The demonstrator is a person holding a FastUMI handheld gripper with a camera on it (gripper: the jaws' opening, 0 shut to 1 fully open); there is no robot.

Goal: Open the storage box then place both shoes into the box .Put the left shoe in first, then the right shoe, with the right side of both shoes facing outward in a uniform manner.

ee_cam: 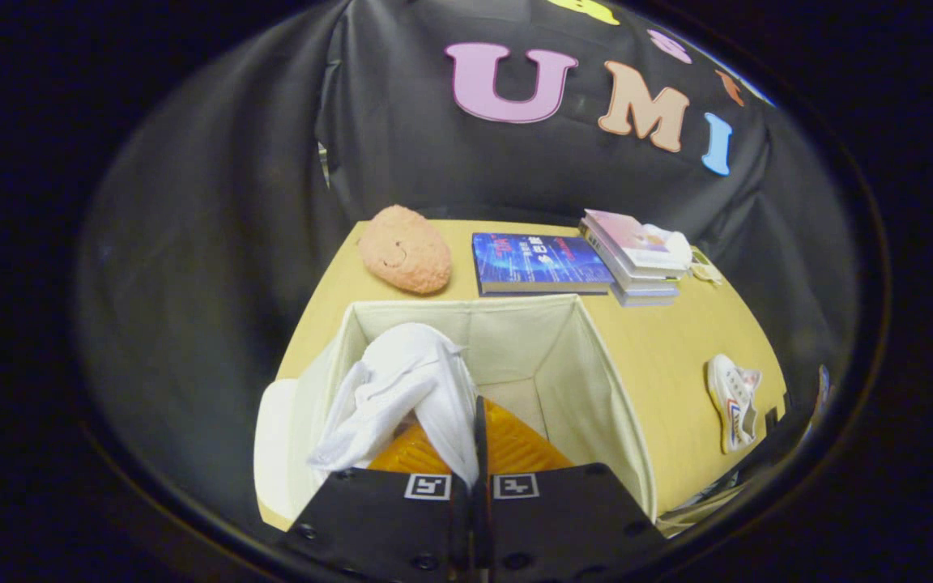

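1. Gripper (pixel 479 421) fingers pinch together on a white shoe (pixel 402 397), held over the open storage box (pixel 604 389)
2. Storage box of cream fabric stands on the yellow table (pixel 661 340); its white lid (pixel 272 445) lies just beside it
3. Second white sneaker (pixel 732 401) lies on the table, well apart from the box
4. Beyond the box sit a pink smiley cushion (pixel 406 249), a blue book (pixel 538 263) and a book stack (pixel 632 259)
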